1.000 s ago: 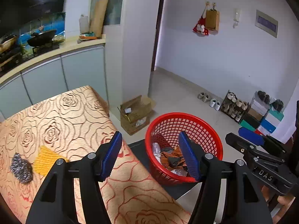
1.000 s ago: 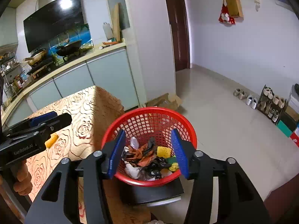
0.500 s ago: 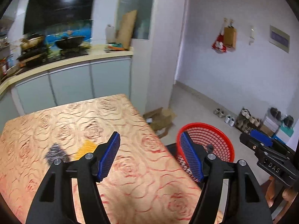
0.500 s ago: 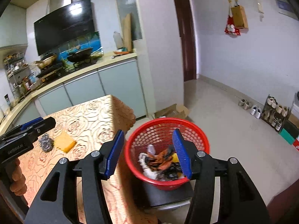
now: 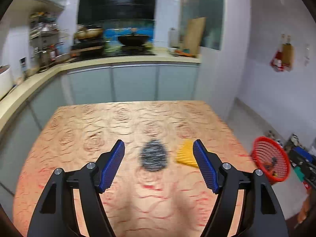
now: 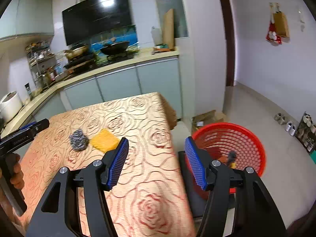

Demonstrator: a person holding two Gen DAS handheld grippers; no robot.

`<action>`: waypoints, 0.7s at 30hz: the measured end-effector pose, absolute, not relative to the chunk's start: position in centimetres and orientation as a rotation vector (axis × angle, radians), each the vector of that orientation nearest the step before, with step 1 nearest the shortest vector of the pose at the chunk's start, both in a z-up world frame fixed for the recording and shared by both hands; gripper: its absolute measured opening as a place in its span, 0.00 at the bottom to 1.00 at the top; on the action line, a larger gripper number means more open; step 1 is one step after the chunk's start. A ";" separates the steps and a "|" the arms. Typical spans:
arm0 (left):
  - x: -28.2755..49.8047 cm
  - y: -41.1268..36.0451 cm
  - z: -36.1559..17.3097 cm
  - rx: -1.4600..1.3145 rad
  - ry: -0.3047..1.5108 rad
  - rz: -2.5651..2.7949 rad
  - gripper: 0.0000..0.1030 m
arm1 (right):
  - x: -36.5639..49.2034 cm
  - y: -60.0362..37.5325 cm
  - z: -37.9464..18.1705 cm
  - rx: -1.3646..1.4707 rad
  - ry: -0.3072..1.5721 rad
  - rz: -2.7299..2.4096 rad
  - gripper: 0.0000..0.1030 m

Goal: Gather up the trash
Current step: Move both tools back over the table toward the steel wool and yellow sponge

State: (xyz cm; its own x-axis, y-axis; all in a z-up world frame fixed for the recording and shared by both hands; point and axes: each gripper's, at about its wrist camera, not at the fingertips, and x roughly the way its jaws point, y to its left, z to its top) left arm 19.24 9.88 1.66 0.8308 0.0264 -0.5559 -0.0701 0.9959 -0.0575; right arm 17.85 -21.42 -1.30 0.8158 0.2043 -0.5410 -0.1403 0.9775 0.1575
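A grey steel-wool scrubber [image 5: 154,155] and a yellow mesh piece [image 5: 185,154] lie side by side on the rose-patterned table [image 5: 98,130]. My left gripper [image 5: 159,148] hangs over the table with its jaws opening and nothing between them; the scrubber shows through the gap, farther off. In the right wrist view the scrubber [image 6: 78,140] and yellow piece [image 6: 104,140] sit left of centre. My right gripper [image 6: 157,145] is over the table's right edge, its jaws opening, empty. The red basket [image 6: 246,138] with trash stands on a dark stool at the right. The left gripper [image 6: 25,133] appears at far left.
A kitchen counter [image 5: 118,61] with wok and pots runs behind and left of the table. A cardboard box [image 6: 207,117] lies on the floor beyond the basket [image 5: 270,158]. Shoes and a rack [image 6: 304,126] line the right wall.
Both views have swung left from the basket to the table. The scrubber and yellow piece now sit centred before the left gripper. Both pairs of jaws stand wider apart.
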 end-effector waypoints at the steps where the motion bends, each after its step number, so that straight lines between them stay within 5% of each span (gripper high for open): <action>1: 19.2 10.8 1.5 -0.088 0.591 0.065 0.67 | 18.0 -20.8 -1.3 0.107 0.589 0.194 0.56; 21: 23.2 12.3 -4.1 -0.079 0.702 0.040 0.68 | 21.7 -16.0 -2.6 0.083 0.619 0.243 0.56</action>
State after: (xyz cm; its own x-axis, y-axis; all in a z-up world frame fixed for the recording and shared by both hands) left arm 23.22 12.26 -4.15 0.7628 0.0099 -0.6465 -0.0632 0.9962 -0.0594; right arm 21.69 -16.03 -2.63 0.7872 0.2501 -0.5637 -0.2008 0.9682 0.1492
